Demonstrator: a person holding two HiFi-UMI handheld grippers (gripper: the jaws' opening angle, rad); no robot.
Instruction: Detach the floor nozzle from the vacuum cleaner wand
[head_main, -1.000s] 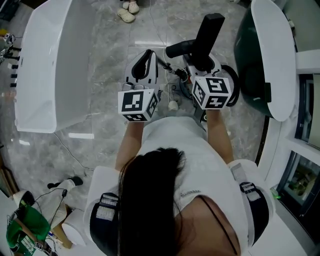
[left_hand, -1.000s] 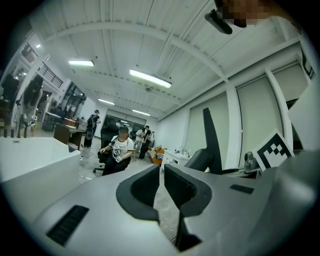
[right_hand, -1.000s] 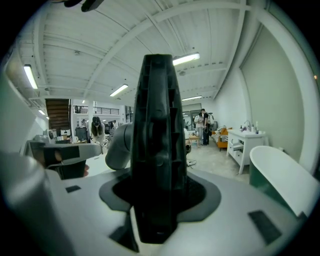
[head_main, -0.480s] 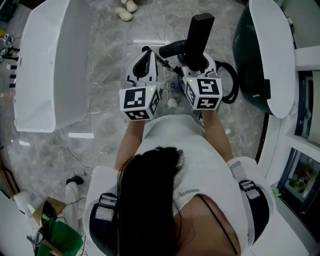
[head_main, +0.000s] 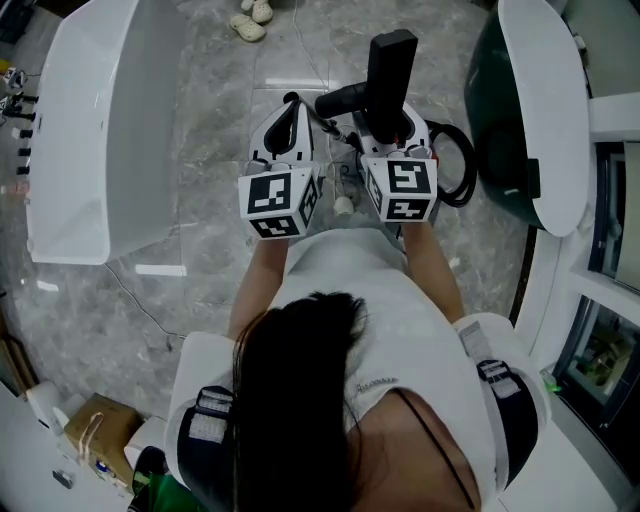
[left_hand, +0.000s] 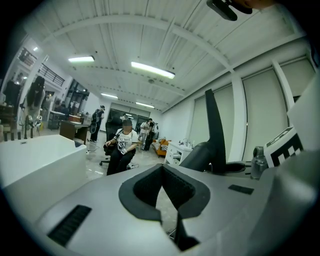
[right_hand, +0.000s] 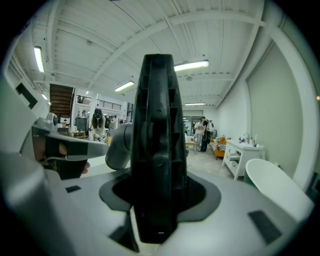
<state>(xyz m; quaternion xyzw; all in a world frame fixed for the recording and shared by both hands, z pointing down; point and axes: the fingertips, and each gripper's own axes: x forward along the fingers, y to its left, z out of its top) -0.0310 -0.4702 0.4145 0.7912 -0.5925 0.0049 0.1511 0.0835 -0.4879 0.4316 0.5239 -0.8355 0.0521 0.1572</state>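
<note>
Marble floor, white tubs all round. Right gripper is clamping what looks like the black nozzle upright, probably bracing it, with the wand branching off to its left. Left gripper is sitting just beside, pinched together on nothing, likely going for the wand.

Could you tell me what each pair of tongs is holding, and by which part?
The right tongs grip the black floor nozzle by its lower end; the left tongs are shut and empty.
</note>
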